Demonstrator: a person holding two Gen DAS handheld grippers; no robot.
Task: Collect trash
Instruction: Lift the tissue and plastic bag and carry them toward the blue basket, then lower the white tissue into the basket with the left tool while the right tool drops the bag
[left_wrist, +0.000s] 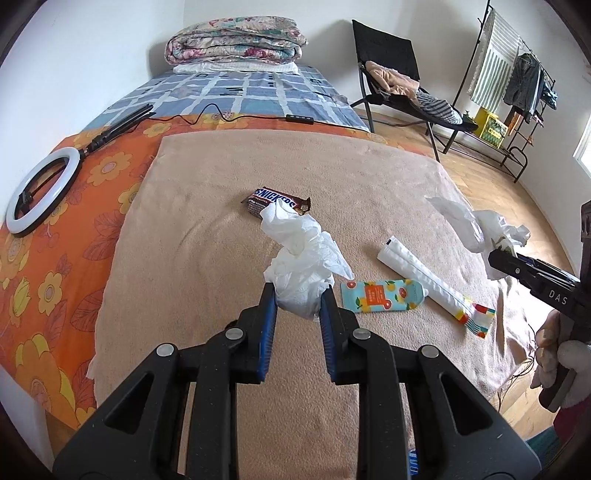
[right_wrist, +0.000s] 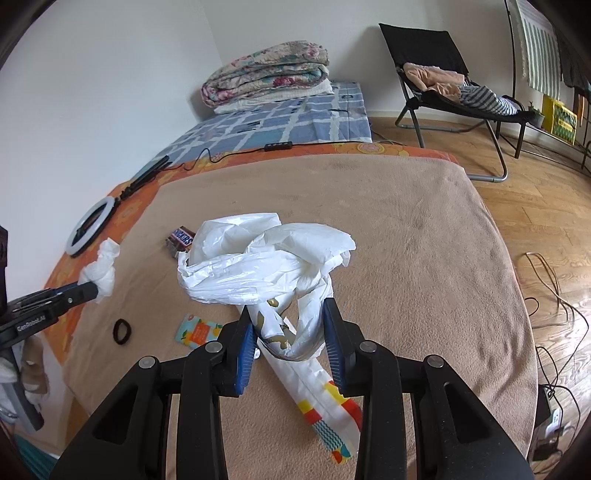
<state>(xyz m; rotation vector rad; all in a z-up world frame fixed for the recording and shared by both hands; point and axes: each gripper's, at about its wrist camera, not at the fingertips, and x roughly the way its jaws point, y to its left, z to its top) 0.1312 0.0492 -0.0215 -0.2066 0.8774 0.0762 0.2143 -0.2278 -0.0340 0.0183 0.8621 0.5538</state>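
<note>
My left gripper (left_wrist: 297, 291) is shut on a crumpled white tissue (left_wrist: 306, 258) and holds it above the tan blanket (left_wrist: 207, 229); it also shows in the right wrist view (right_wrist: 101, 271). My right gripper (right_wrist: 290, 314) is shut on a white plastic bag (right_wrist: 258, 258) bunched with a wrapper; the bag also shows at the right of the left wrist view (left_wrist: 476, 229). On the blanket lie a Snickers wrapper (left_wrist: 275, 201), a teal fruit-print packet (left_wrist: 380, 293), a long white wrapper with a coloured end (left_wrist: 432, 280) and a black hair tie (right_wrist: 123, 331).
A white ring light (left_wrist: 40, 192) with its cable lies on the orange floral sheet at the left. Folded quilts (left_wrist: 236, 40) sit at the bed's far end. A black folding chair (left_wrist: 399, 81) with clothes and a clothes rack (left_wrist: 517, 85) stand on the wooden floor at the right.
</note>
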